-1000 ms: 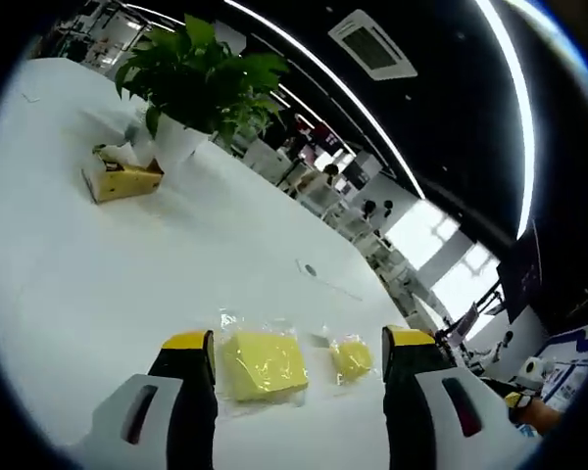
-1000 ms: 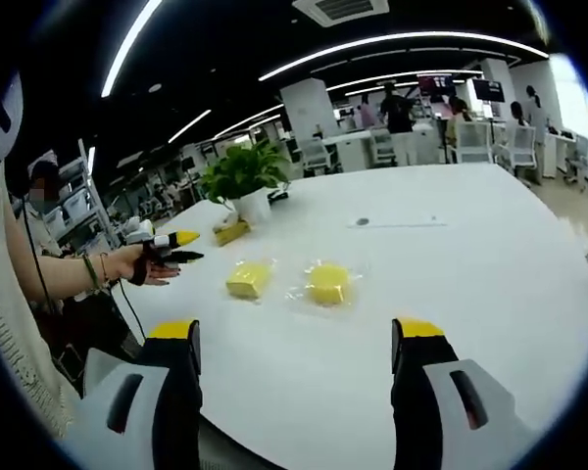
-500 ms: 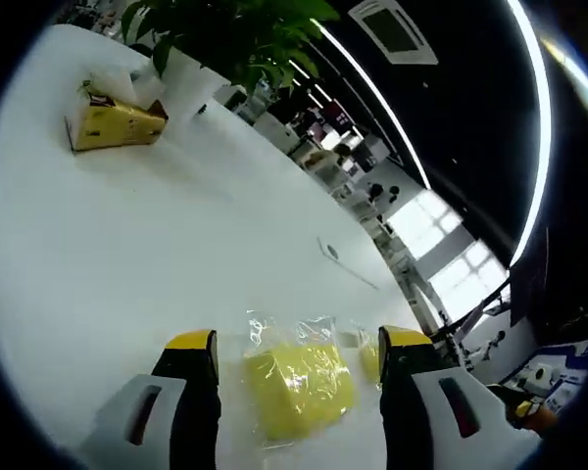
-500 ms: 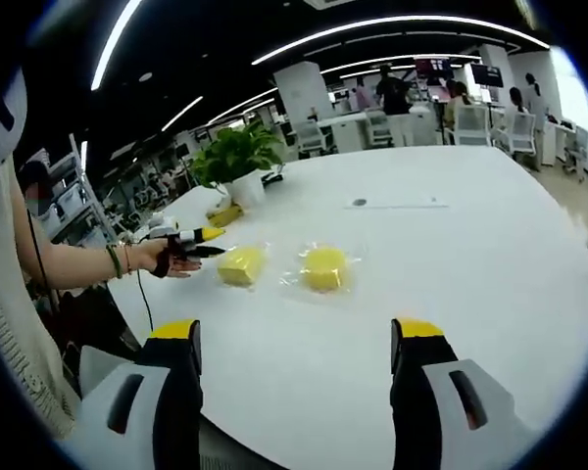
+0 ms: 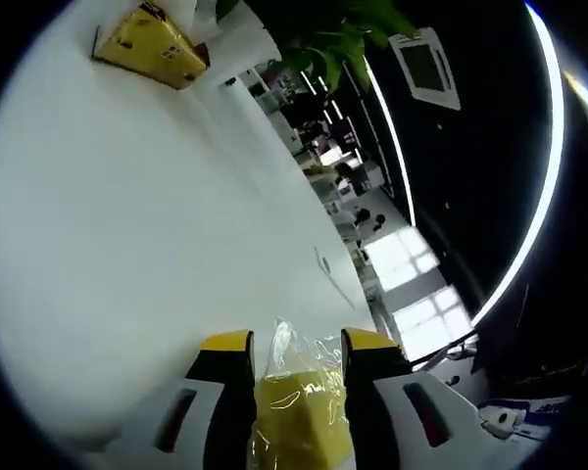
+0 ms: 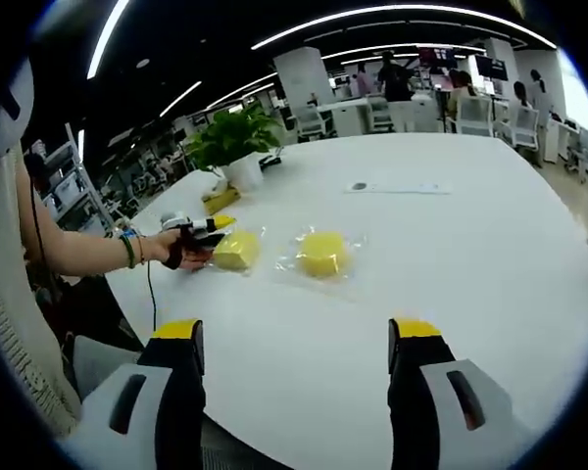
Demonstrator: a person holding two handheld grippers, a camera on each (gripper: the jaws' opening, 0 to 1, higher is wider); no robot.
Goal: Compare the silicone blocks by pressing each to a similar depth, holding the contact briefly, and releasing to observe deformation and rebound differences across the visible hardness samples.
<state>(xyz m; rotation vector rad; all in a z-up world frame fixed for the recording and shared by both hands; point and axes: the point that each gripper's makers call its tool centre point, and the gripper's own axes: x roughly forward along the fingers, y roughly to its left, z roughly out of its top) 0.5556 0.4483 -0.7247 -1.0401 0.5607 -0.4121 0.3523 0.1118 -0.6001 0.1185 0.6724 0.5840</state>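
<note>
- Left gripper view, bottom centre: we see the left gripper (image 5: 296,345) narrowed around a bagged yellow silicone block (image 5: 299,416), its yellow-tipped jaws against the block's two sides.
- Upper left: a yellow tissue box (image 5: 149,44) on the white table (image 5: 127,235).
- Right gripper view: the right gripper (image 6: 299,333) stands wide and holds nothing.
- Centre: a second bagged block (image 6: 321,254) lies near the first, right of it.

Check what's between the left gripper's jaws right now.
A yellow silicone block in a clear plastic bag sits between the left gripper jaws on the white table. The jaws flank the block closely; whether they touch it cannot be told. The block's underside is hidden.
</note>
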